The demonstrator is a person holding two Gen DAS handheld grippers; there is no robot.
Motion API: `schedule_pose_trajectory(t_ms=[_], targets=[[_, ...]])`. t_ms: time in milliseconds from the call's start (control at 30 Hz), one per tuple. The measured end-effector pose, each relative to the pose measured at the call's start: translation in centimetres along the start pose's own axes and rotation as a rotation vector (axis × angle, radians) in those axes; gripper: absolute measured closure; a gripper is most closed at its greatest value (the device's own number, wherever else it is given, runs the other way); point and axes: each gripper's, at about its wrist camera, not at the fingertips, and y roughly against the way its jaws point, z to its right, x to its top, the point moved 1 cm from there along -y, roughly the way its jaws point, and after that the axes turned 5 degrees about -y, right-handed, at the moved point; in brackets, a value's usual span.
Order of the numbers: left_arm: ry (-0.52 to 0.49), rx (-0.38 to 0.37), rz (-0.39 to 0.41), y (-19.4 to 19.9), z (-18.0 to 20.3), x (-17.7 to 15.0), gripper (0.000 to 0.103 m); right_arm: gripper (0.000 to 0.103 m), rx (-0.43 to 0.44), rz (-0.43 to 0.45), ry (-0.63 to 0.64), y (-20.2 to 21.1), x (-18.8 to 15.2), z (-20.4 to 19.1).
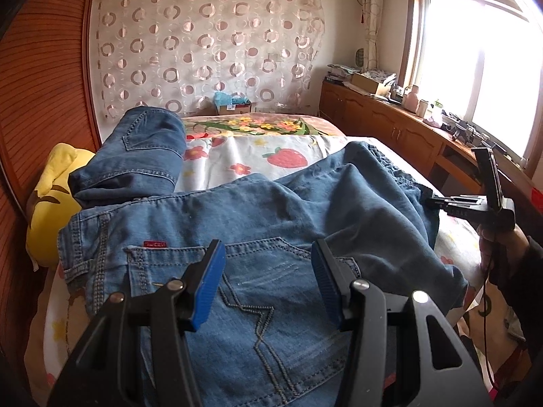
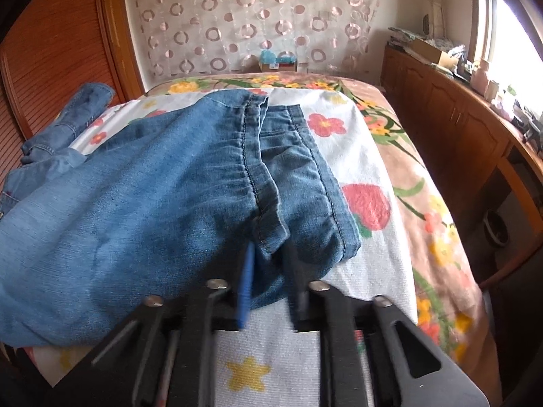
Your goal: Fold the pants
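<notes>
A bed (image 2: 400,183) with a flowered cover fills the room, and a sheer curtain (image 1: 210,40) with ring patterns hangs on the far wall. At the right, a long wooden cabinet (image 1: 383,118) stands under a bright window (image 1: 475,54); a ribbed wooden panel (image 1: 44,78) is at the left.

left gripper (image 1: 268,271) hangs half-open over the pants (image 1: 271,210), right gripper (image 2: 268,271) clamped on their hem

Left wrist view close above the jeans (image 1: 258,210) seat, facing the curtained wall, right wrist view low at the hems, both sharing bed (image 2: 380,176) and curtain (image 1: 203,40)
</notes>
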Motion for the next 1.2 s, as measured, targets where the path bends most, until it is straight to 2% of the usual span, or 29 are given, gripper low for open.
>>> schedule_pose_trajectory(t_ms=[67, 200, 367, 500, 633, 833, 1000, 1200], targets=[[-0.001, 0.001, -0.002, 0.0, 0.0, -0.1, 0.051, 0.099, 0.019, 0.019, 0.0, 0.5, 0.2, 0.1], [0.004, 0.001, -0.007, -0.1, -0.1, -0.3, 0.051, 0.1, -0.01, 0.105, -0.004, 2.8, 1.1, 0.6], [0.007, 0.006, -0.008, 0.1, -0.2, -0.5, 0.051, 0.101, -0.062, 0.191, -0.07, 5.8, 2.4, 3.7], [0.013, 0.003, -0.004, 0.1, -0.3, -0.4, 0.051, 0.101, -0.058, 0.168, -0.116, 6.0, 2.5, 6.0], [0.022, -0.002, 0.003, 0.2, -0.3, -0.5, 0.051, 0.101, -0.076, 0.116, -0.083, 4.7, 1.8, 5.4], [0.018, 0.007, -0.002, 0.2, 0.1, -0.5, 0.051, 0.101, -0.052, 0.106, -0.084, 4.3, 1.1, 4.6], [0.017, 0.003, 0.001, 0.3, 0.2, -0.5, 0.051, 0.101, -0.012, 0.127, -0.085, 5.2, 1.6, 4.2], [0.015, 0.002, 0.013, 1.2, -0.1, -0.3, 0.051, 0.101, 0.084, 0.191, -0.022, 8.2, 3.1, 0.4]])
